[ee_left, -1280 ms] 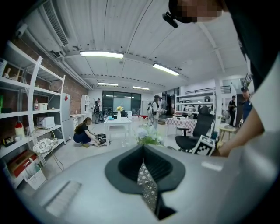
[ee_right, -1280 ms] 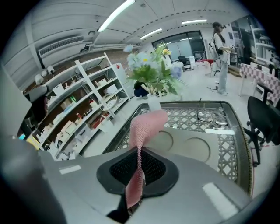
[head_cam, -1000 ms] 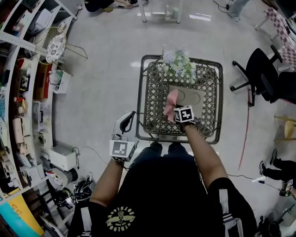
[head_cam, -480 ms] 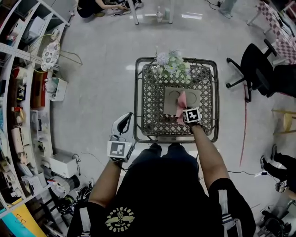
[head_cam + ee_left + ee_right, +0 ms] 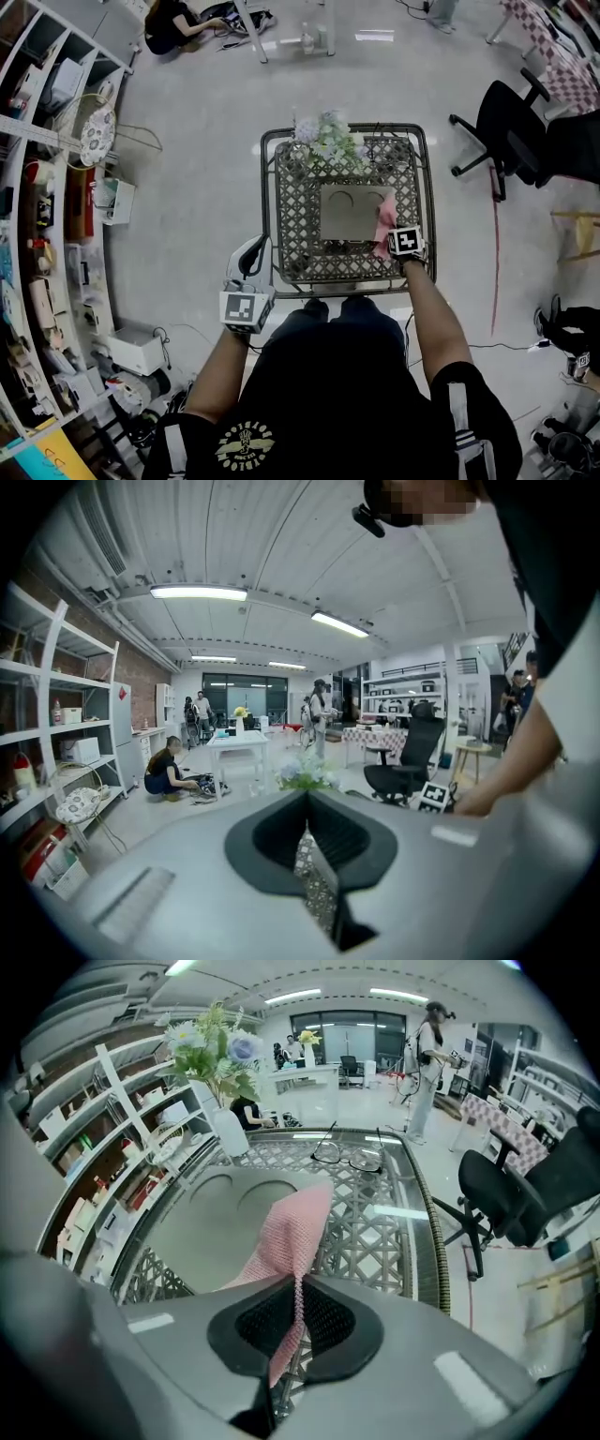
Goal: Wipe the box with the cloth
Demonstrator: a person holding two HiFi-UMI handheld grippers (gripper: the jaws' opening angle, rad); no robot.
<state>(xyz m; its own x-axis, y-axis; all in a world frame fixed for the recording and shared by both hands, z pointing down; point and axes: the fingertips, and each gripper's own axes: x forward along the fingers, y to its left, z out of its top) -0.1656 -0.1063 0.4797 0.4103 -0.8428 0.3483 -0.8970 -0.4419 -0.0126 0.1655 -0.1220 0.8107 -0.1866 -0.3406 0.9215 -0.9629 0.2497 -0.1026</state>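
Observation:
A flat grey box (image 5: 343,212) with two round impressions lies on the lattice-topped table (image 5: 281,202). My right gripper (image 5: 398,240) points steeply down at the box's right edge, shut on a pink cloth (image 5: 383,223). In the right gripper view the cloth (image 5: 286,1227) is pinched between the closed jaws of my right gripper (image 5: 298,1283) and drapes onto the box (image 5: 211,1227). My left gripper (image 5: 255,247) hangs off the table's left front corner. In the left gripper view my left gripper (image 5: 305,803) has its jaws closed, with nothing held.
A vase of flowers (image 5: 328,141) stands at the table's far edge, behind the box. A pair of glasses (image 5: 347,1155) lies on the lattice. A black office chair (image 5: 506,122) is to the right, shelving (image 5: 47,187) to the left. People are in the room beyond.
My right gripper has dragged the pink cloth across the box from its left edge to its right edge. The left gripper has shifted slightly closer to the table.

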